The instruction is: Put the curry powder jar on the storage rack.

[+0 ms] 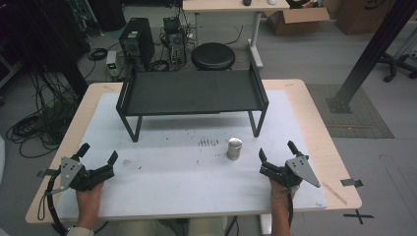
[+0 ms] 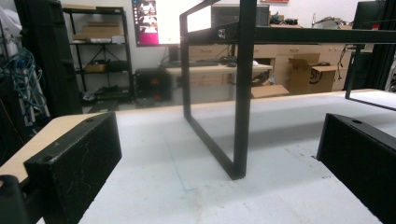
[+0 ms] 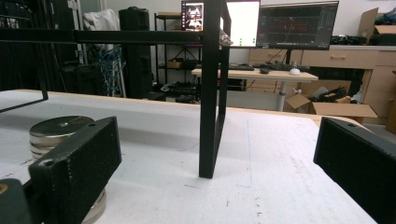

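Both hand-held tools sit at the near table edge: the left gripper (image 1: 97, 155) rests on the white mat (image 1: 172, 182) at its near left corner, jaws spread and empty, angled toward the far right. At mid-table the black metal stand (image 1: 192, 92) spans the mat, no legible lettering on it, and a stack of silvery metal discs (image 1: 234, 148) stands just before its right leg. The right gripper (image 1: 276, 151), near the discs and to their right, is likewise spread, holding nothing, the wooden table (image 1: 319, 142) bordering the mat.
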Demonstrator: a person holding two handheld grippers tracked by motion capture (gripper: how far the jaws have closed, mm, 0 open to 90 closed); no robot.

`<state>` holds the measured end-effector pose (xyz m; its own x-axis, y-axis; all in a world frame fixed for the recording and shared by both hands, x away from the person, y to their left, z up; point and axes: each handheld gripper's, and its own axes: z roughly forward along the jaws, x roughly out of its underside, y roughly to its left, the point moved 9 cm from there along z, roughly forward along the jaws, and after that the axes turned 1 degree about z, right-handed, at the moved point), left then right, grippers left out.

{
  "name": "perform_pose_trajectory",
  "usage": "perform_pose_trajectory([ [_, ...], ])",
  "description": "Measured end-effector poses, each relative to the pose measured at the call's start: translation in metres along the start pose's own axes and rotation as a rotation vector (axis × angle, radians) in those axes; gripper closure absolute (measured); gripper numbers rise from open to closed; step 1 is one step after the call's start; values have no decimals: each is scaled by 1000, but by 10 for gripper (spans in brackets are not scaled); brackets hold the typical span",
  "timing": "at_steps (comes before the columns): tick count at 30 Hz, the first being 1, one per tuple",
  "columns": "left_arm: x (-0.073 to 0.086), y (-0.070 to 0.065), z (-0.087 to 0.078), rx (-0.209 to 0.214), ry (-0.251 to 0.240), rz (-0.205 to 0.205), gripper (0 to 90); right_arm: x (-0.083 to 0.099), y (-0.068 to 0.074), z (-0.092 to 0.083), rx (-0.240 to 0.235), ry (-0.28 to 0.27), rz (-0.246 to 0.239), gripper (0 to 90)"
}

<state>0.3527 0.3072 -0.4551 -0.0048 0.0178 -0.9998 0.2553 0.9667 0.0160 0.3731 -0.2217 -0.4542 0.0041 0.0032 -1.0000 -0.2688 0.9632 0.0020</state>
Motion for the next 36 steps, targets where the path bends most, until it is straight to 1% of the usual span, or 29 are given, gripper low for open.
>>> perform_pose_trajectory([
  [24, 0, 0, 0, 0, -3, -2, 2, 0, 0, 0, 3, -1, 0, 0],
  [36, 0, 0, -1, 0, -6, -2, 2, -1, -1, 0, 4, 2, 12, 2],
])
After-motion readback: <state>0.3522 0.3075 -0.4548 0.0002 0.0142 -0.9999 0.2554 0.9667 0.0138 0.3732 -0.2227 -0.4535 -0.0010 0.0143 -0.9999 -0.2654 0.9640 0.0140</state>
